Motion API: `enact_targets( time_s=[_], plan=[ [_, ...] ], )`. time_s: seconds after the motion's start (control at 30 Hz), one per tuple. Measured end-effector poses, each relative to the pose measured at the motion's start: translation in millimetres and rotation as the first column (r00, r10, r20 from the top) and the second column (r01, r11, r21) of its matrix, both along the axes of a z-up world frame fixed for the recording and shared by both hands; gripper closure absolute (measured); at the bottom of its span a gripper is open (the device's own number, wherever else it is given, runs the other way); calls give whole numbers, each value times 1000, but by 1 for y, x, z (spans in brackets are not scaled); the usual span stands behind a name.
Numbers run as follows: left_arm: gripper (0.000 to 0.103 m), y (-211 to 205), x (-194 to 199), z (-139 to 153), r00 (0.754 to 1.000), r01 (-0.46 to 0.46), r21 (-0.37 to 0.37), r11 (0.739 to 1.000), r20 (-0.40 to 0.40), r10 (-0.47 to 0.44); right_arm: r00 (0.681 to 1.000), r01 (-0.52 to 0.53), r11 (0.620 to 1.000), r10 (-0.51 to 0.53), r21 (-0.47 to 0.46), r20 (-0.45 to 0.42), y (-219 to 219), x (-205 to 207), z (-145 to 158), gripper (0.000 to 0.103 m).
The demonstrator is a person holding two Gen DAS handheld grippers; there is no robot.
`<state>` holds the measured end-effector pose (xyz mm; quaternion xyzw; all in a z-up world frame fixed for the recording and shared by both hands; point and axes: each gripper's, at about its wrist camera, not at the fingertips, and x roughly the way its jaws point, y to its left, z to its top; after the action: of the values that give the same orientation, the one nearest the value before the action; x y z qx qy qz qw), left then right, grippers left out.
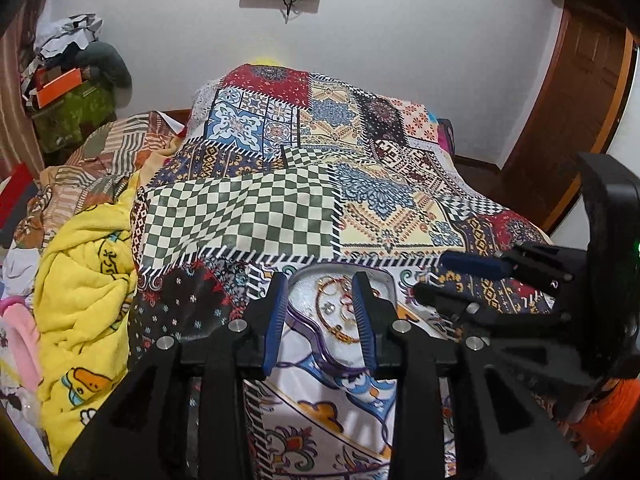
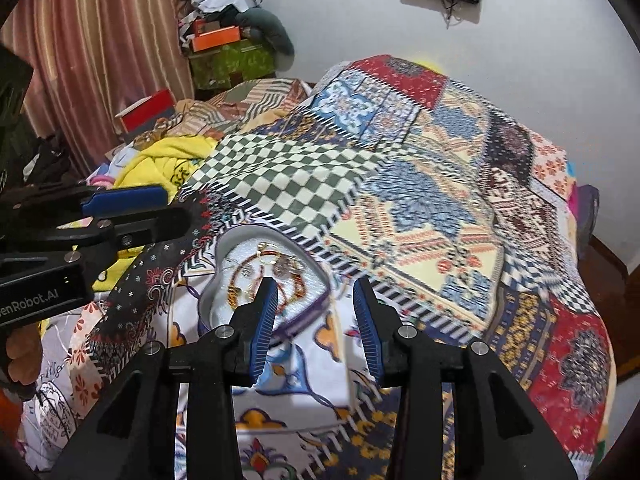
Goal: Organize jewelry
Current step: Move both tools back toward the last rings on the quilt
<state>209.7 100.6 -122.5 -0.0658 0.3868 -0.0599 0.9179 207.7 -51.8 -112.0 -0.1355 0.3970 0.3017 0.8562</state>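
Both tongs, left gripper (image 1: 320, 312) and right gripper (image 2: 316, 320), hang apart and empty over the near shallow silver metal tray (image 2: 224, 246), whose light, slippery, tangle-prone gold bangles and rings (image 2: 276, 268) likely want pinching by a bangle's rim.

Jewelry (image 1: 340, 312) lies in a tray (image 1: 386, 280) (on the bedspread (image 1: 280, 208)).

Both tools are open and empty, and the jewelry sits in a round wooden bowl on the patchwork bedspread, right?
Not the container: the jewelry lies in a silvery heart-shaped tray, clearest in the right wrist view. Left tool and right tool are open and empty, over the patchwork bedspread.
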Motion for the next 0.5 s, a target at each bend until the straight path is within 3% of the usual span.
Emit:
enact_targets(
  time_s=[0.5],
  plan=[
    [69, -55, -19, 1, 995, 91, -4, 996, -31, -92, 984, 177, 984, -177, 14, 10, -92, 4, 23, 67]
  ],
)
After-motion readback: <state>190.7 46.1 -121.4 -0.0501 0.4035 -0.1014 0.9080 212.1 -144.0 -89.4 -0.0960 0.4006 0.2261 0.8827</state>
